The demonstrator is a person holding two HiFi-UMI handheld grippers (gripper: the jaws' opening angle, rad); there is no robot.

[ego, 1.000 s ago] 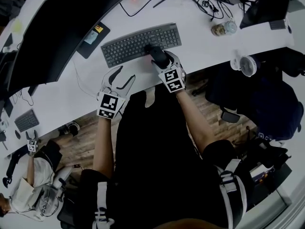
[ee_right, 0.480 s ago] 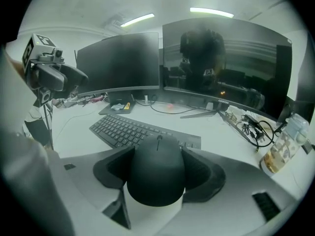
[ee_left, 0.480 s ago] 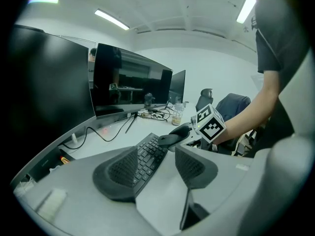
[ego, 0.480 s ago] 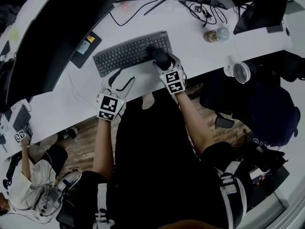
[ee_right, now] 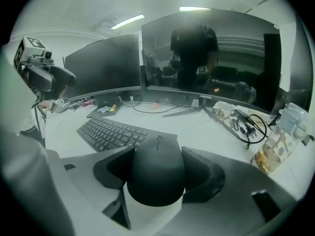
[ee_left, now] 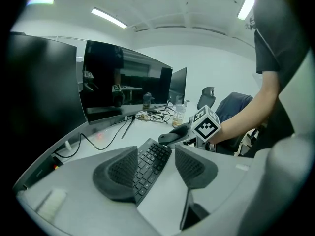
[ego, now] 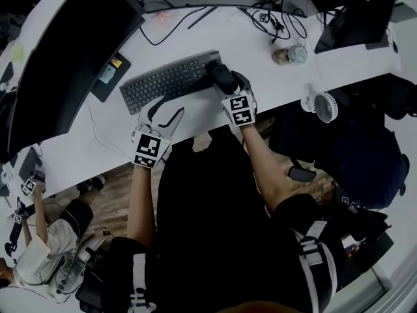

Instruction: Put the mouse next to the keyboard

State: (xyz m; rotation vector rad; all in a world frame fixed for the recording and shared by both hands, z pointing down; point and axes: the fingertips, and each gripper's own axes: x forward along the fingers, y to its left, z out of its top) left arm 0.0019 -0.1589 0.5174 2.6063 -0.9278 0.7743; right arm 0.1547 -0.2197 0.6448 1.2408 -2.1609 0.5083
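Right gripper (ee_right: 157,167) clamped on the black mouse (ee_right: 157,183) by the keyboard (ee_right: 108,132); left gripper (ee_left: 155,155) spread wide, holding nothing

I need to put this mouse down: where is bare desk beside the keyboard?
Bare desk lies right of the keyboard, bordered by the jar, the fan and the front edge. Behind it the cables crowd; in front of the keyboard the open left tongs take the room. The right tongs hold the mouse.

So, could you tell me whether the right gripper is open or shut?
Shut: the right gripper has both jaws pressed against the sides of the mouse.
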